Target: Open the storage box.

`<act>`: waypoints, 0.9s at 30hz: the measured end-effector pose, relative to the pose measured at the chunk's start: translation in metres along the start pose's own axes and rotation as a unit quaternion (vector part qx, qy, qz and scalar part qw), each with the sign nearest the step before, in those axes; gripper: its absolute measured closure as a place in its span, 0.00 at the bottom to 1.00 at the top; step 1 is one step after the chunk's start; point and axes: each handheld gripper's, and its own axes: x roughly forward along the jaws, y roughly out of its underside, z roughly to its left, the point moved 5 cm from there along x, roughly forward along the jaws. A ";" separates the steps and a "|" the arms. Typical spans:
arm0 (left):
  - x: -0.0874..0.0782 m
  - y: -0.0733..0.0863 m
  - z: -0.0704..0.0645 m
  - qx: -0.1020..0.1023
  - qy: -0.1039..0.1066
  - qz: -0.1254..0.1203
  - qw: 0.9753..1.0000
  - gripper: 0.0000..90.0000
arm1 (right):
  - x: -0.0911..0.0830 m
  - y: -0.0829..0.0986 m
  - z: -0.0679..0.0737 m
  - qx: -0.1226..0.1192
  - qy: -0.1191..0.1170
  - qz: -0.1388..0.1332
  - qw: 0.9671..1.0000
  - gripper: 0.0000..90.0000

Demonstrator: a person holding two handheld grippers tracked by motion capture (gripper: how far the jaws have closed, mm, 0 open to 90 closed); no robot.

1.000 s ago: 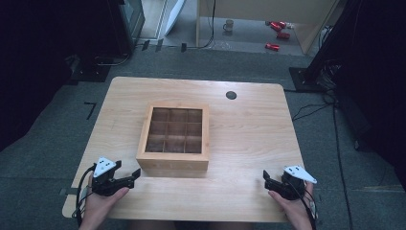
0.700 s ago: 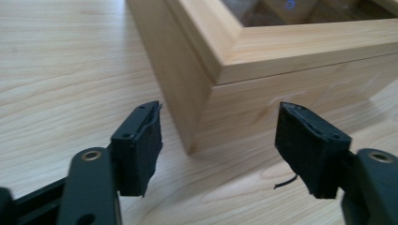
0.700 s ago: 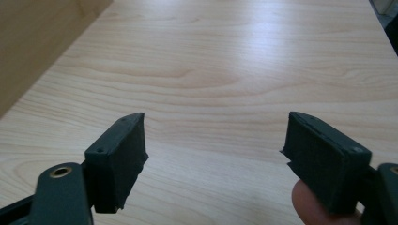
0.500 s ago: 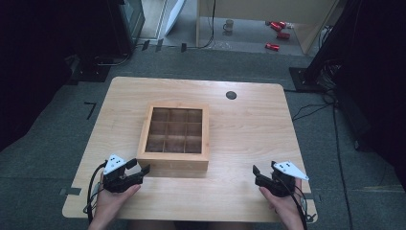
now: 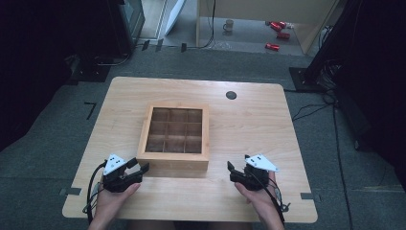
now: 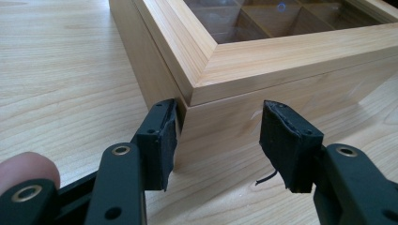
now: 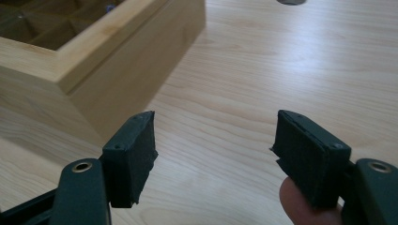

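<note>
- And here's the table [image 5: 249, 124], light wood, spreading ahead of both grippers and well past them on either side.
- On it sits the wooden box [image 5: 174, 137], squat, with a clear lid over a three-by-three grid of compartments. Its slightly longer side runs away from the person, its near wall faces the two grippers, and it lies ahead of and between them (closer to the left one).
- Left gripper [image 5: 138, 170] now: jaws wide apart, nothing clamped, aimed at the box's near left corner. In the left gripper view that corner [image 6: 185, 105] stands right between the two black jaws, the left-hand pad just beside the side wall, whether touching I can't tell, and the other pad just short of the near wall.
- Right gripper [image 5: 231, 168]: also spread wide and empty, over bare table just off the box's near right corner. In the right gripper view the box [image 7: 94, 61] sits ahead and to the left of the jaws, apart from them.
- Small one: a dark round spot [image 5: 231, 95] on the table, far beyond the right gripper.
</note>
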 end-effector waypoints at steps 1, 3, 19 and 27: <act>0.000 0.000 0.000 -0.001 -0.001 0.000 1.000 0.53 | 0.003 -0.003 0.006 -0.003 -0.006 -0.001 1.000 0.34; 0.000 0.000 0.000 -0.001 -0.003 -0.002 1.000 0.54 | 0.007 -0.007 0.016 -0.008 -0.016 -0.004 1.000 0.34; -0.003 0.000 0.002 -0.004 -0.012 -0.009 1.000 0.65 | 0.032 -0.013 0.068 -0.024 -0.091 0.002 0.996 0.34; 0.000 0.001 -0.007 0.010 0.018 -0.002 1.000 0.68 | 0.045 -0.005 0.078 -0.032 -0.088 0.016 0.995 0.34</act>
